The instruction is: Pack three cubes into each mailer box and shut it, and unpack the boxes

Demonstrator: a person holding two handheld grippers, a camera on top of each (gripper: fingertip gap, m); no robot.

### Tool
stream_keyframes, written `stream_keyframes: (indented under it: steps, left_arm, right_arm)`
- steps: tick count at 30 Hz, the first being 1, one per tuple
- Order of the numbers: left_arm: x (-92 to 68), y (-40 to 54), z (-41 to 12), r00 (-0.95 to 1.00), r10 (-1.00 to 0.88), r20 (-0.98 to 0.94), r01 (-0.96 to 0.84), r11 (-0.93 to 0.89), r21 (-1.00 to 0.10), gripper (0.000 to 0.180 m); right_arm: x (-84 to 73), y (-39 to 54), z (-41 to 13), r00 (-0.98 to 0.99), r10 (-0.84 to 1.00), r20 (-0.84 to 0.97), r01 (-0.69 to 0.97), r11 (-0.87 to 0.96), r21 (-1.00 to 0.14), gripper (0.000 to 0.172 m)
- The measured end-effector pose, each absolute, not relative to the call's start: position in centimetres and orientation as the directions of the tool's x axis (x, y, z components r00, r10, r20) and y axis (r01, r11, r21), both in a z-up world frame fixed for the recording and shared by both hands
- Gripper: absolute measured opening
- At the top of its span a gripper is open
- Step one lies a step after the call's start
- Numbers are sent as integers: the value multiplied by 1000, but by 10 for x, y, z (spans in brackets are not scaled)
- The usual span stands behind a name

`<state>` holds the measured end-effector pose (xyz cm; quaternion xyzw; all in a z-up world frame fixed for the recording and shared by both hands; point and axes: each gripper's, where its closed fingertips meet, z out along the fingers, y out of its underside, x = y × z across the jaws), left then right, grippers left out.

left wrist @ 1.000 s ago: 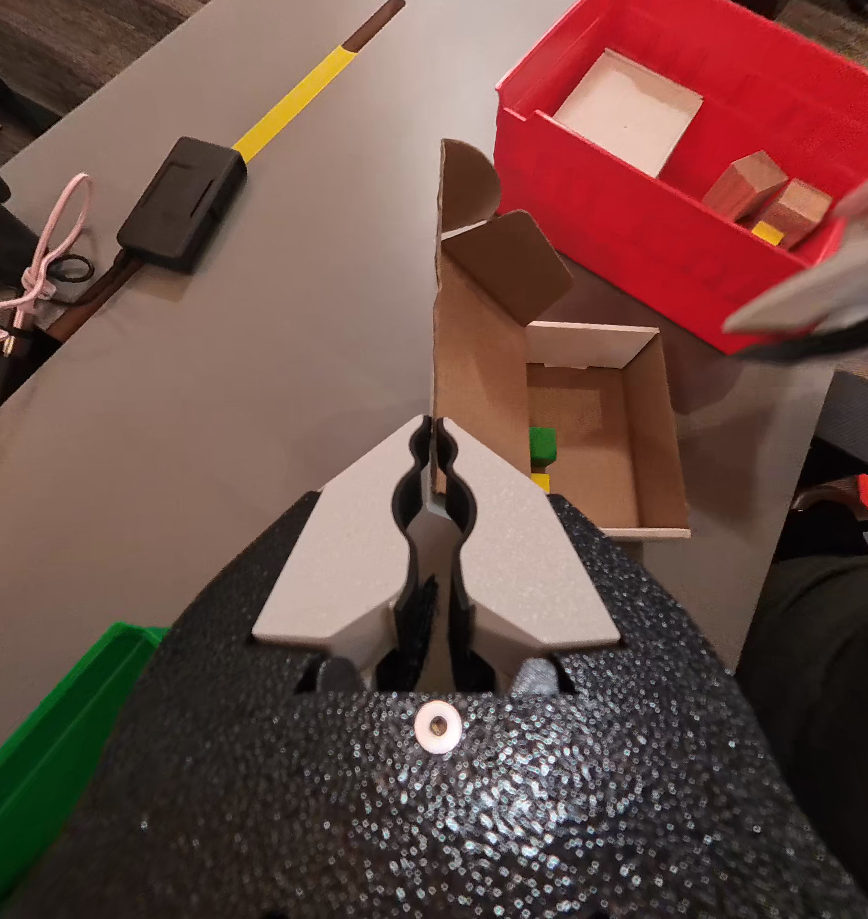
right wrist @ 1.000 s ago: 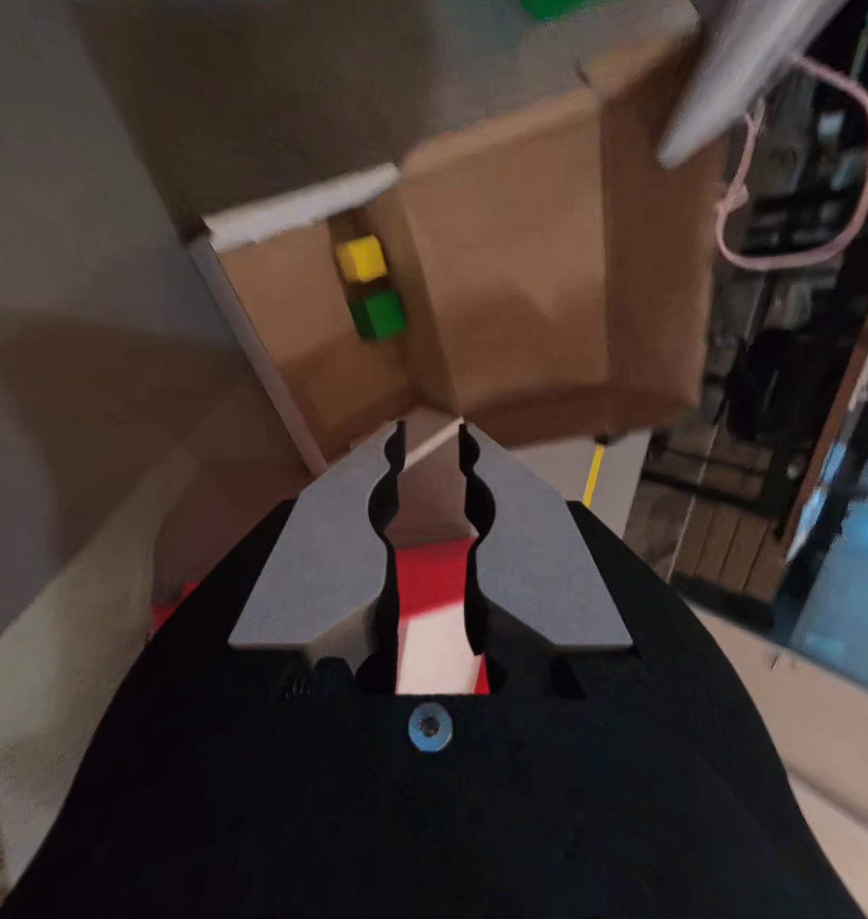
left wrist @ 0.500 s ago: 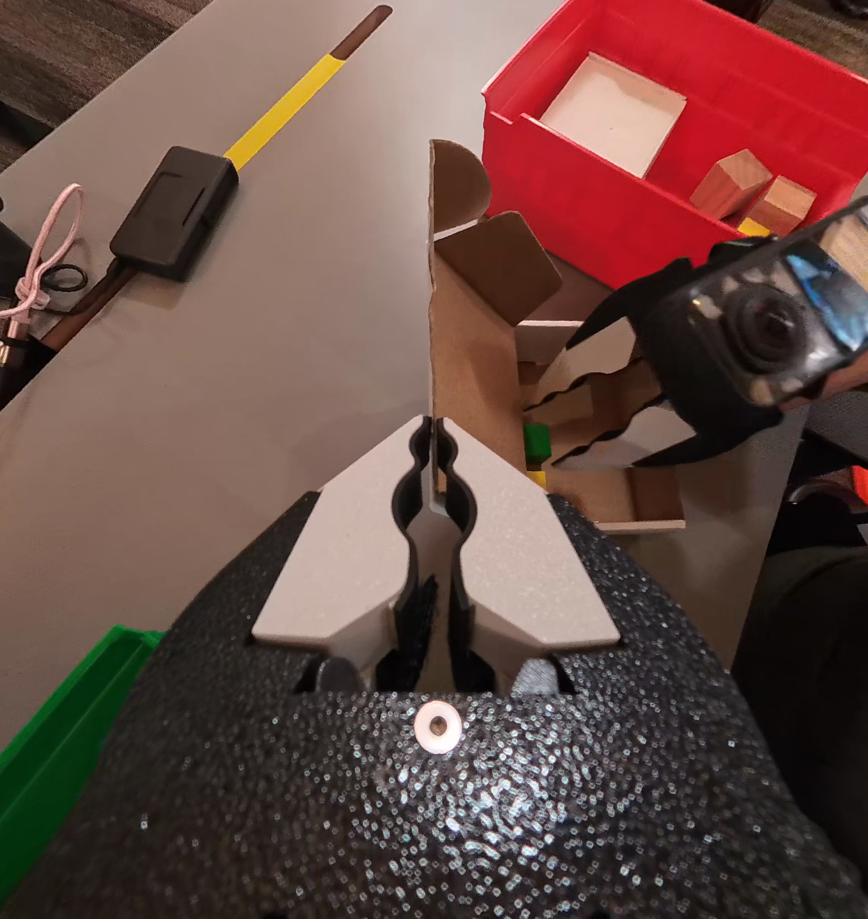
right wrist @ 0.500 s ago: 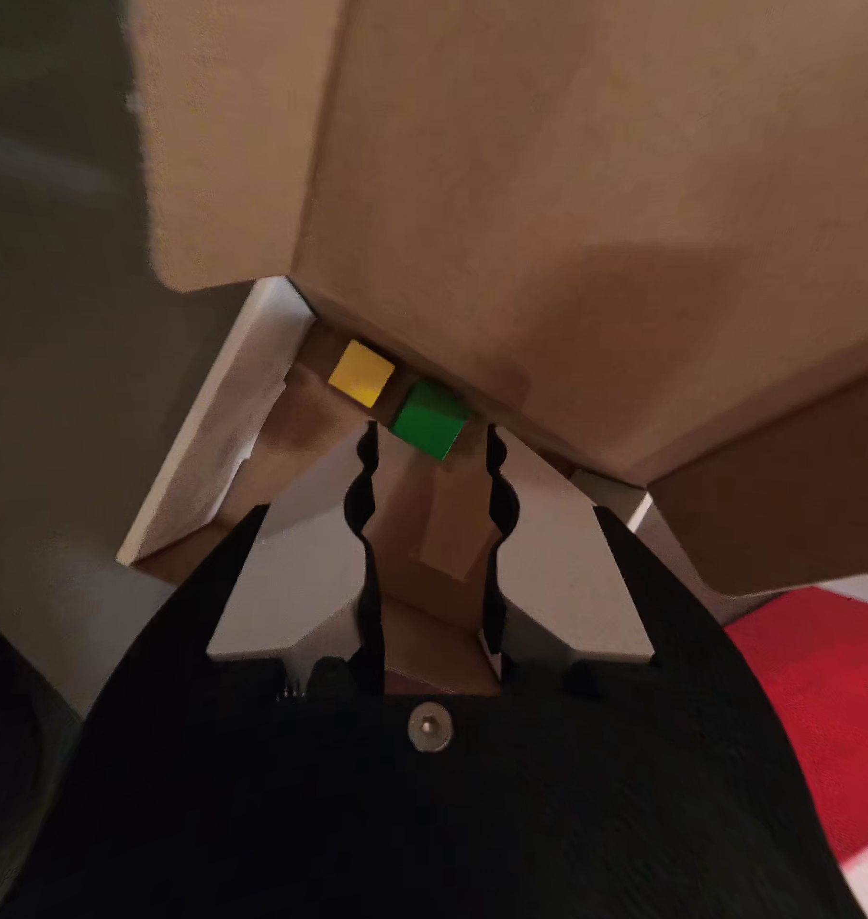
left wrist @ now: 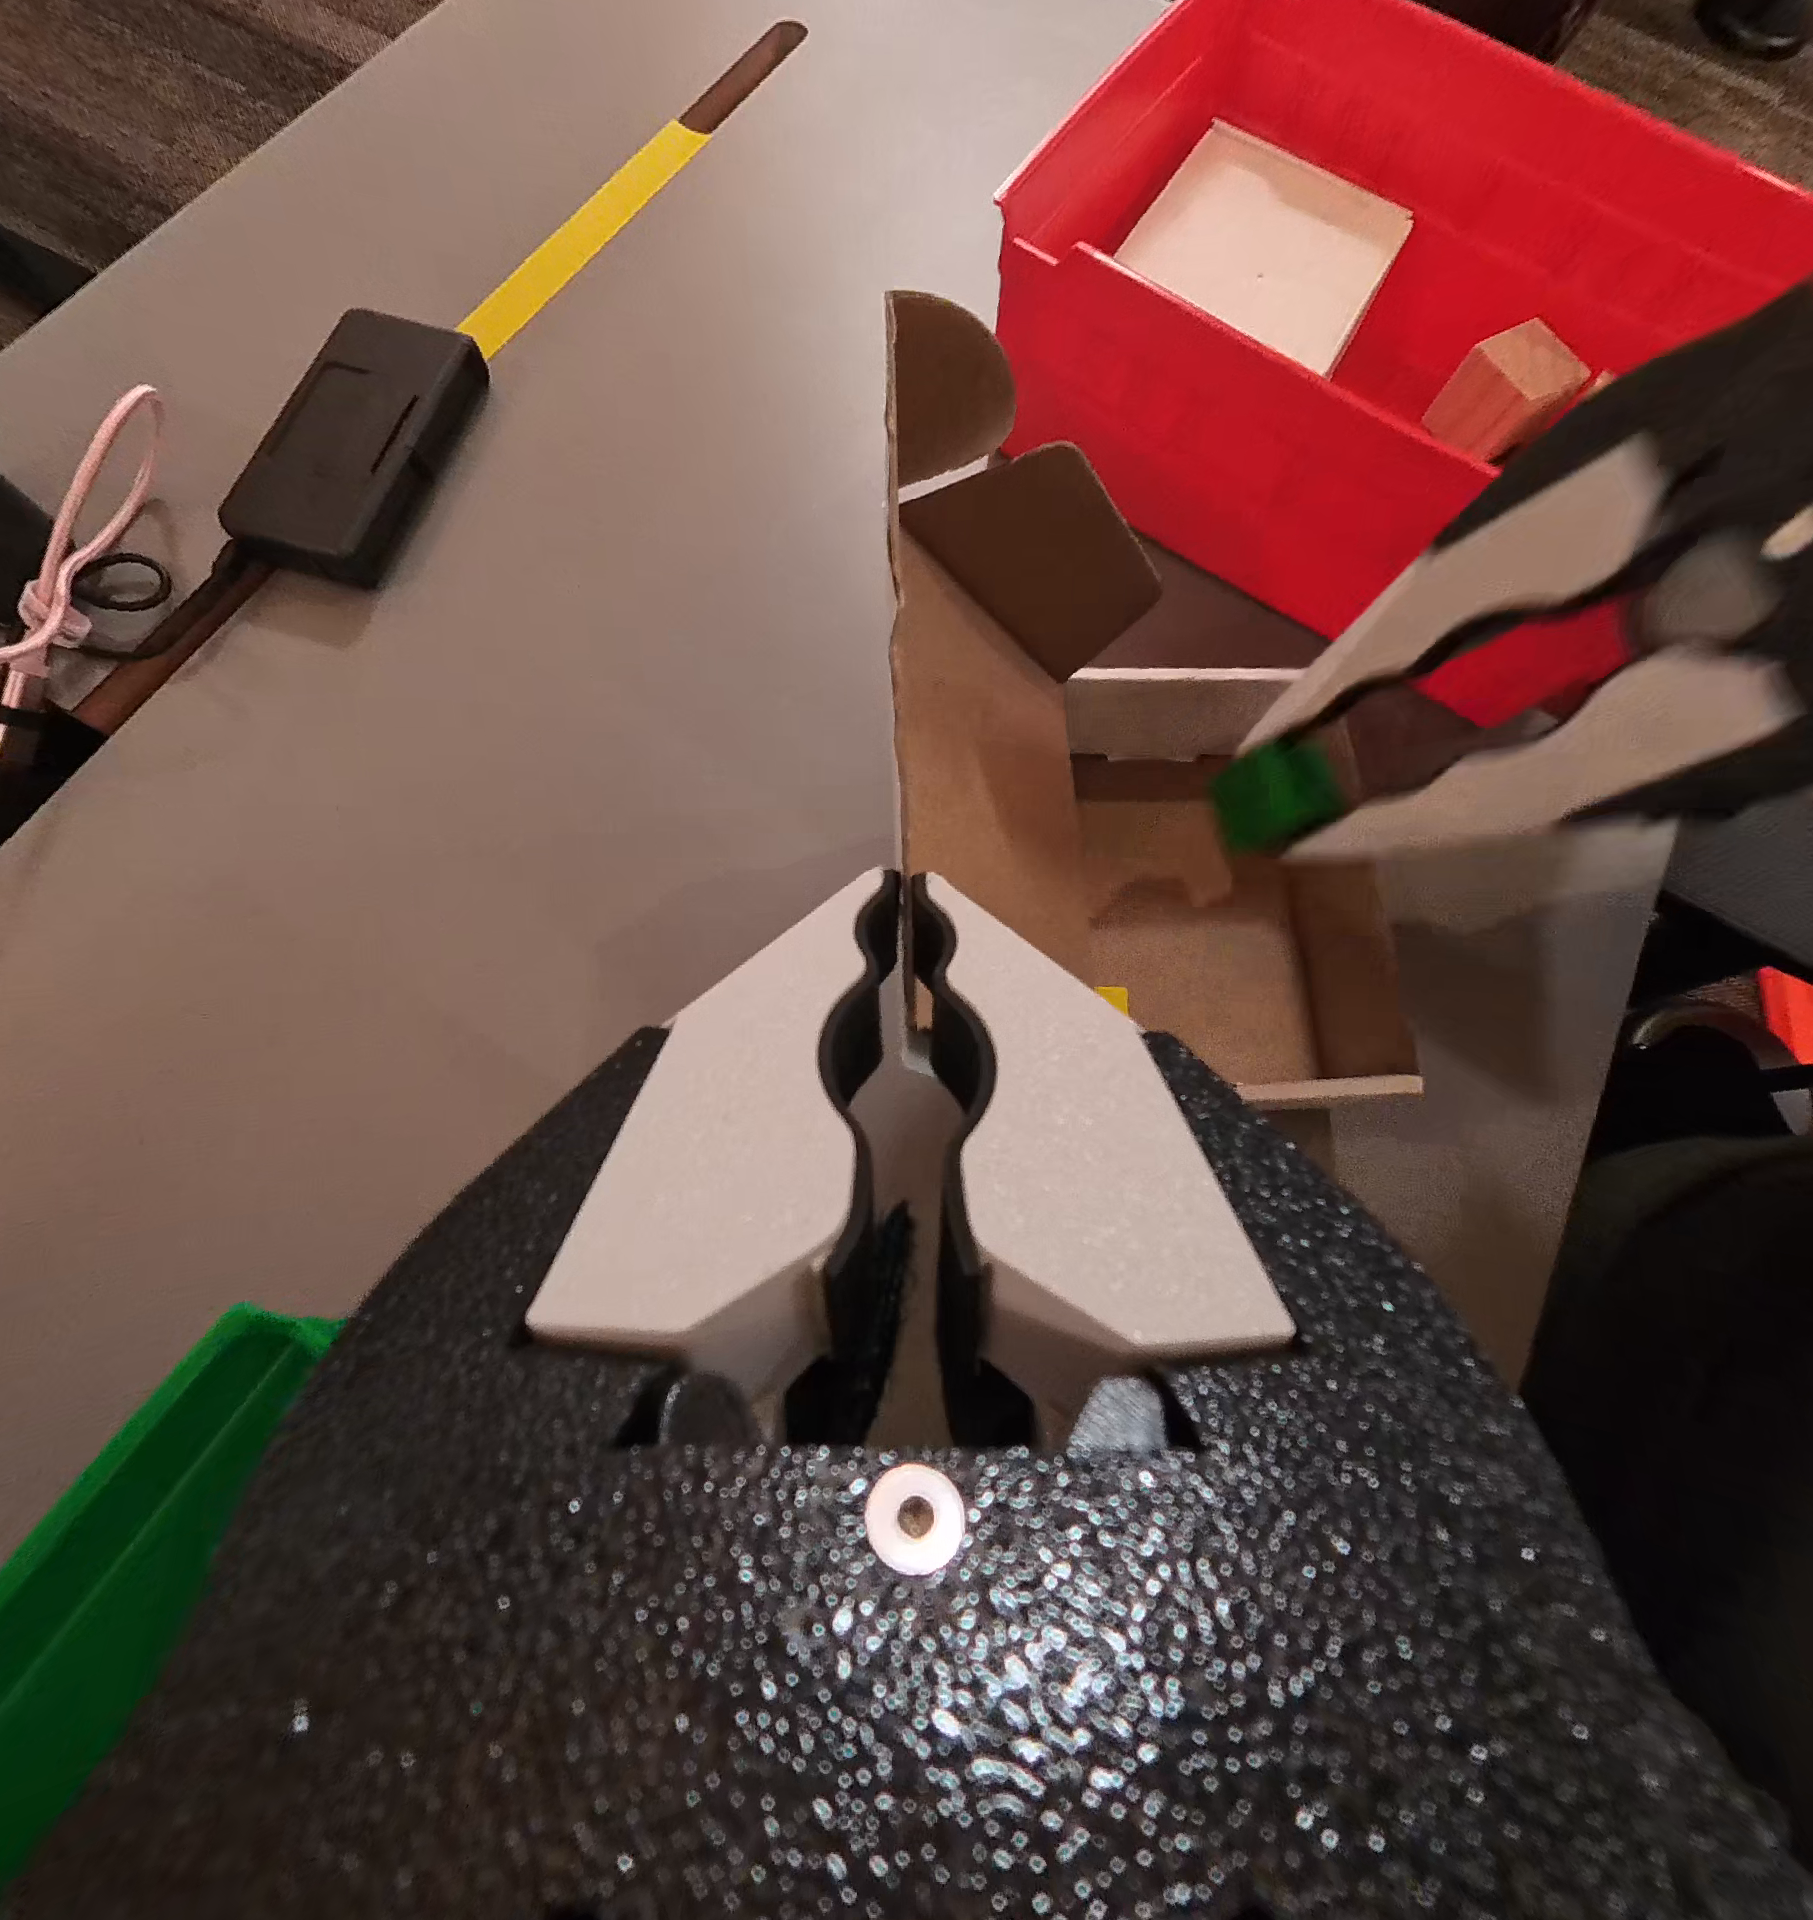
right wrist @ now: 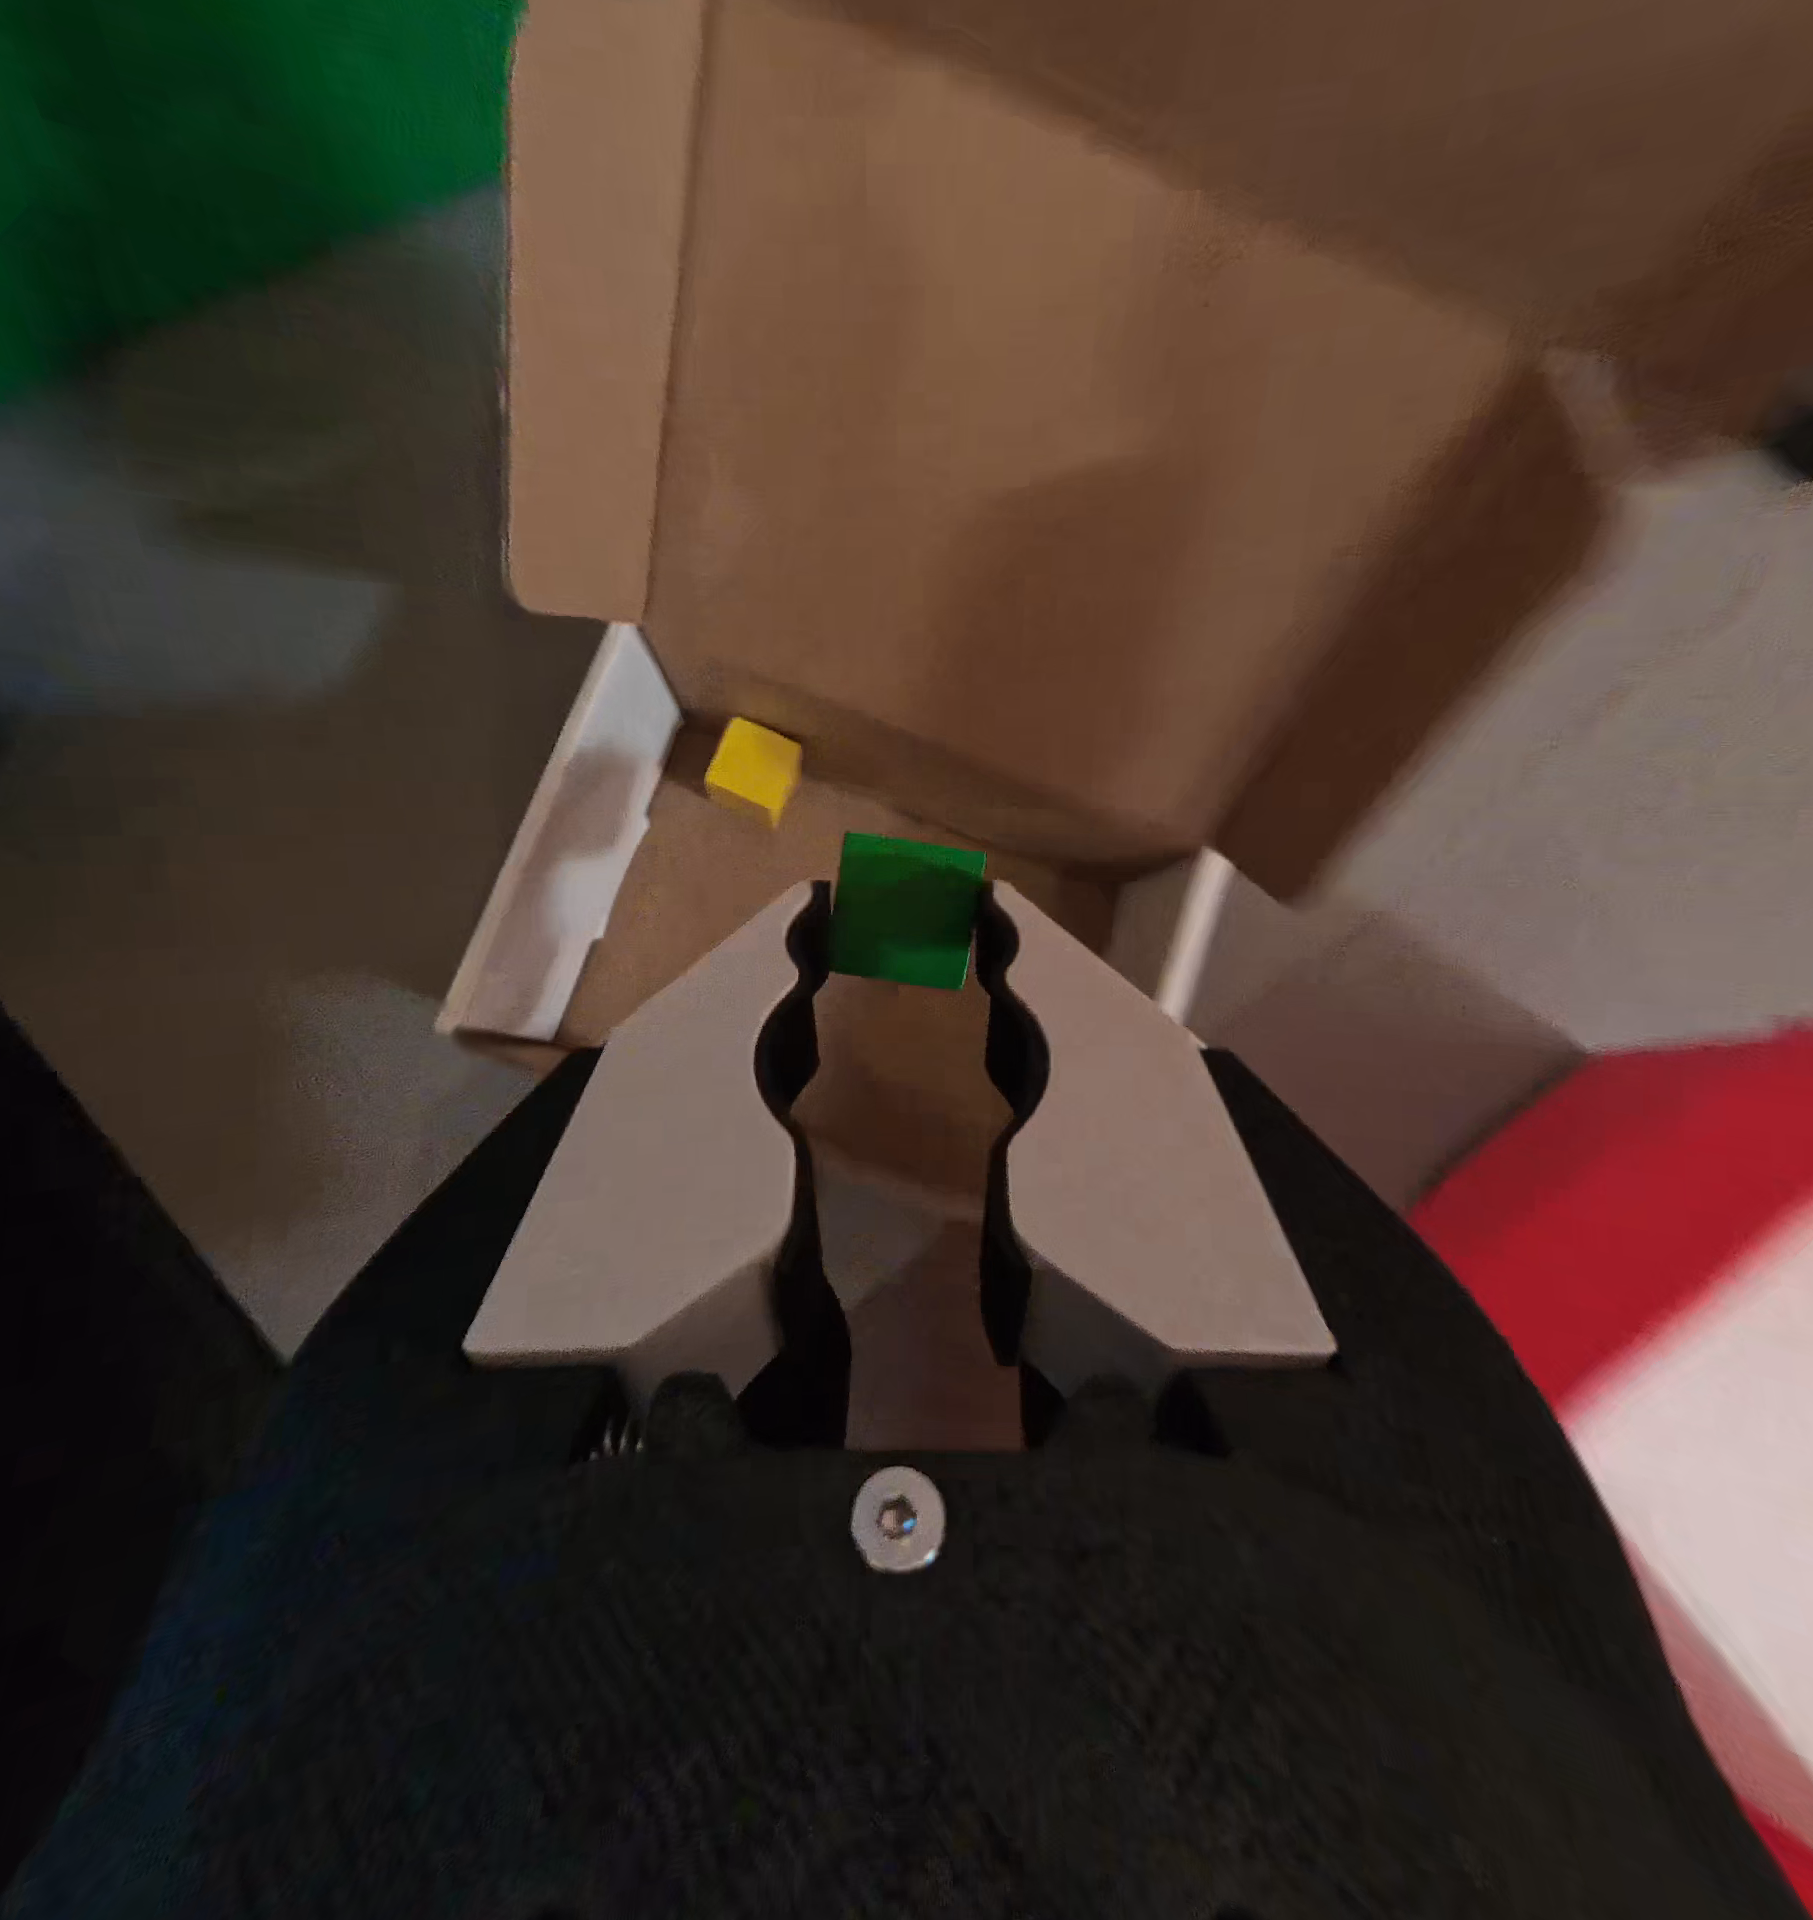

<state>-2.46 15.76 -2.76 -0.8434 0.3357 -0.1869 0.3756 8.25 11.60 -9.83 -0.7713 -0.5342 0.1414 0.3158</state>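
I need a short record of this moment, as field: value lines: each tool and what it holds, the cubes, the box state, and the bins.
left tool: shut on the upright lid of the mailer box, holding it open
right tool: shut on the green cube, lifted above the box floor
yellow cube: lying in the box, in the corner beside the lid hinge
box state: open, on the grey table
red bin: behind the box, holds a white box and wooden blocks
green bin: edge visible near the left tool

Grey-fingered black claw [left wrist: 904, 883], white screw [left wrist: 914, 1532]
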Motion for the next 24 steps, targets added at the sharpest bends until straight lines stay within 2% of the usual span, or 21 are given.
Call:
stream_keyframes:
  steps: [1,3,5,8,10,16,24]
  left_arm:
    - [-25,158,-28,705,-706,65,-424,-494,-759,0]
    - [-25,158,-28,705,-707,65,-424,-493,-760,0]
    - [-24,157,-27,703,-708,63,-425,-491,-761,0]
    - [-22,157,-26,698,-714,59,-430,-483,-763,0]
    - [-20,158,-26,695,-717,55,-433,-478,-764,0]
    - [-19,158,-26,694,-718,51,-437,-476,-763,0]
    - [-24,155,-27,697,-714,72,-423,-489,-763,0]
  right_arm:
    - [98,119,-78,441,891,108,681,-254,-687,26]
    - [143,128,-42,570,814,110,571,-297,-766,26]
    - [203,141,-24,728,671,142,486,-359,-797,26]
    - [284,151,-38,877,457,152,393,-497,-774,26]
    - [316,153,-60,917,377,134,348,-586,-732,26]
    - [334,160,-117,940,337,62,298,-715,-633,26]
    - [339,167,-158,938,325,121,340,-793,-506,27]
